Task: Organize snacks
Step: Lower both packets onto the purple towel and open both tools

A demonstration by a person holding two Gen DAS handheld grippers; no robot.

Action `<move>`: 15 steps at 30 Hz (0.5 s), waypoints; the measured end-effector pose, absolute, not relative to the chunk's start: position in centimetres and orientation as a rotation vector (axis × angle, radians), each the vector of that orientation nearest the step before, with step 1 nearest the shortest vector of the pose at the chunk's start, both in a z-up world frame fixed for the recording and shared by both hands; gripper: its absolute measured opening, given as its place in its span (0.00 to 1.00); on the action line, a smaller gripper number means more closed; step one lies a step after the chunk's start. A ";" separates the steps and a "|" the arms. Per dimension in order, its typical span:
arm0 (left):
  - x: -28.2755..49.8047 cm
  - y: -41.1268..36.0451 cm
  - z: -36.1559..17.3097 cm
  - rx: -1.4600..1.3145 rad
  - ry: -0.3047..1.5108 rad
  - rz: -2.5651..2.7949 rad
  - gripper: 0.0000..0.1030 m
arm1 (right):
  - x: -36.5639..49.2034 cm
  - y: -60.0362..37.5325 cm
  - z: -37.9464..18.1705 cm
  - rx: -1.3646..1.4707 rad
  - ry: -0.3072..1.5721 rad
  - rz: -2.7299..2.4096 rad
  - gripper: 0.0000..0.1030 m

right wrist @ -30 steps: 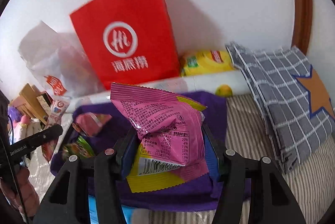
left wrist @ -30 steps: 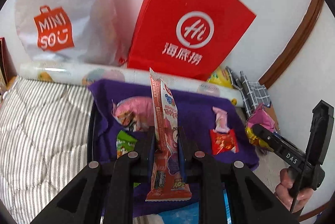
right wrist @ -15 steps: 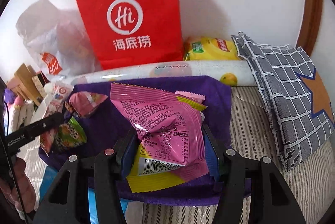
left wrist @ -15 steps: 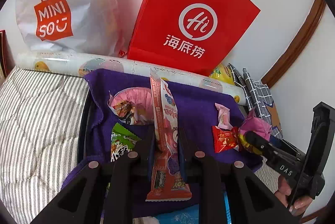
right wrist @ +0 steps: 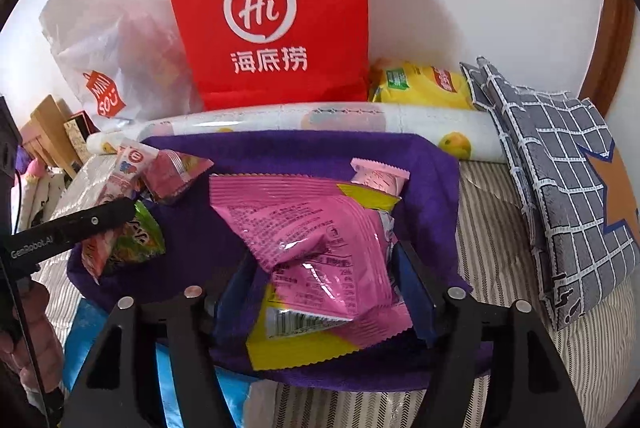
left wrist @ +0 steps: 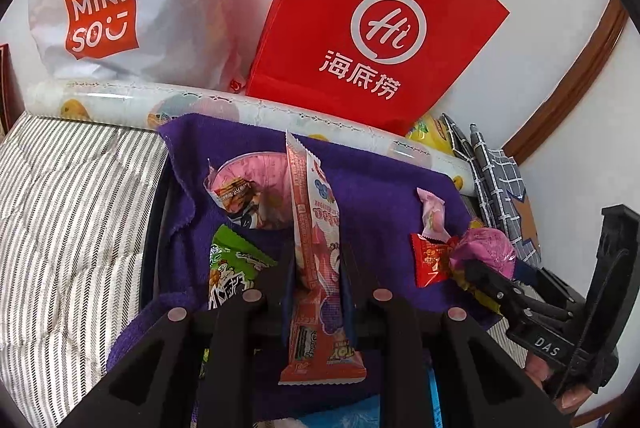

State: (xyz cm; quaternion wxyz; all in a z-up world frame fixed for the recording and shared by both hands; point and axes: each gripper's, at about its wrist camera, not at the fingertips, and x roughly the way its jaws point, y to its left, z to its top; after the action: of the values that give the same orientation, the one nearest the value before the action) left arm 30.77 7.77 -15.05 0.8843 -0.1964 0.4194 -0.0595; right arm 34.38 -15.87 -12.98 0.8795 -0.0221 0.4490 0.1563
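Observation:
My left gripper [left wrist: 318, 268] is shut on a tall pink and red snack packet [left wrist: 316, 228], held upright over the purple cloth [left wrist: 376, 196]. My right gripper [right wrist: 328, 268] is shut on a pink and yellow snack bag [right wrist: 316, 248], also over the purple cloth [right wrist: 280, 156]. On the cloth lie a pink round packet [left wrist: 248, 188], a green packet [left wrist: 228, 272], a small pink candy [left wrist: 434, 216] and a red candy [left wrist: 432, 260]. The right gripper [left wrist: 480, 272] with its pink bag shows at the right of the left wrist view.
A red paper bag [left wrist: 376, 28] and a white Miniso bag [left wrist: 116, 0] stand against the wall behind a rolled printed mat [left wrist: 240, 104]. A yellow packet [right wrist: 420, 84] and a grey checked pillow [right wrist: 560, 188] lie at the right. Striped bedding [left wrist: 60, 208] surrounds the cloth.
Both grippers have moved forward and lower over the purple cloth with their snacks still held. The right gripper has come closer to the red and pink candies.

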 end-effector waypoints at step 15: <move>31.1 7.6 -15.0 -0.397 0.892 -0.104 0.29 | 33.8 -16.6 -11.2 0.010 0.866 0.329 0.81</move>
State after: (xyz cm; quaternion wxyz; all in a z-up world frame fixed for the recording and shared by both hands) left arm 31.08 7.59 -15.02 0.8819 -0.1906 0.4282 -0.0501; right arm 33.83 -16.61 -11.17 0.8946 0.0049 0.4176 0.1588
